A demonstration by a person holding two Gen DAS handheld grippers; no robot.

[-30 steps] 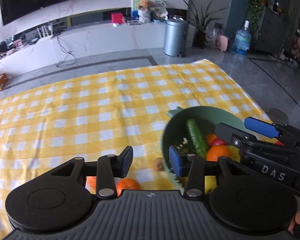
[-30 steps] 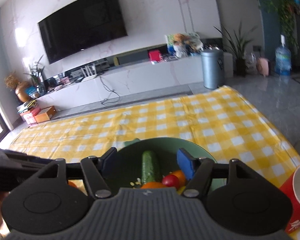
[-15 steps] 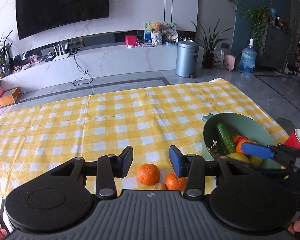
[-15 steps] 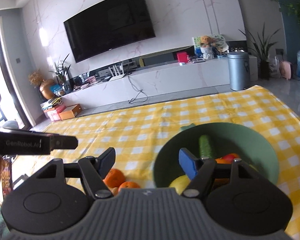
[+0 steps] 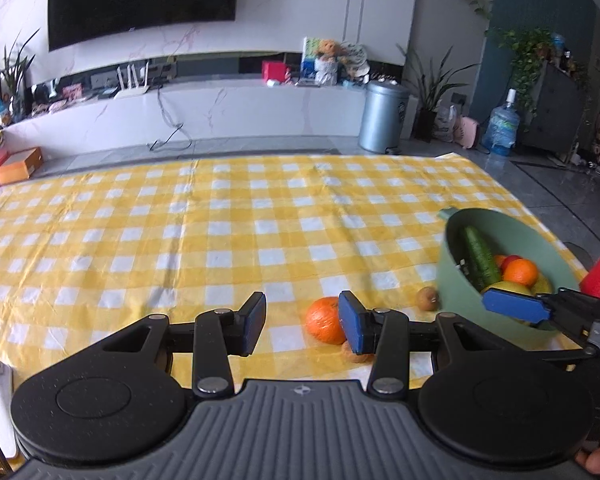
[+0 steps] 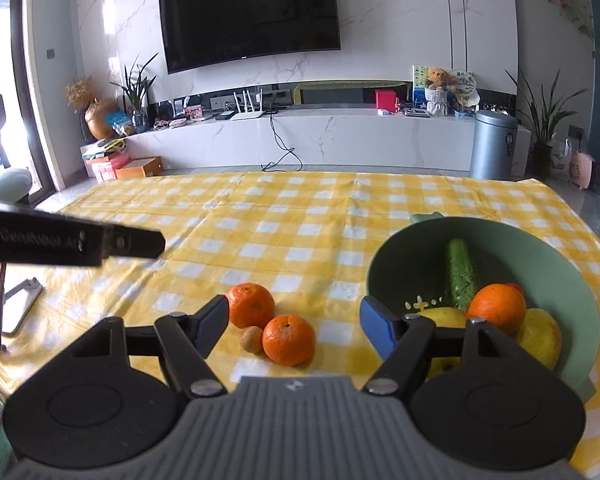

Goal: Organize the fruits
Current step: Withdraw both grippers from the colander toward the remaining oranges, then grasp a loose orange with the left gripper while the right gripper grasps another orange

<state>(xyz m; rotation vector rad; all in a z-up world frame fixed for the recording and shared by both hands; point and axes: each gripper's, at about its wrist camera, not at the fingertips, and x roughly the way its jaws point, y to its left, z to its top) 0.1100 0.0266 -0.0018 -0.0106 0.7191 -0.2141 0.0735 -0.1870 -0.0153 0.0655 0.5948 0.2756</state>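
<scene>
Two oranges are lying loose on the yellow-checked bench (image 6: pixel 300 216), touching a small brown fruit (image 6: pixel 251 339) between them. Going left to right in the right wrist view: the far orange (image 6: pixel 250 305), the near orange (image 6: pixel 288 339), then the green bowl (image 6: pixel 388 256) already holding a cucumber (image 6: pixel 459 274) and other fruit. The right claw (image 6: pixel 294 330) is gaping wide and empty, the near orange sitting directly ahead between its jaws. The left claw (image 5: pixel 302 324) is hanging half open, empty, its right jaw overlapping the far orange in its own view.
</scene>
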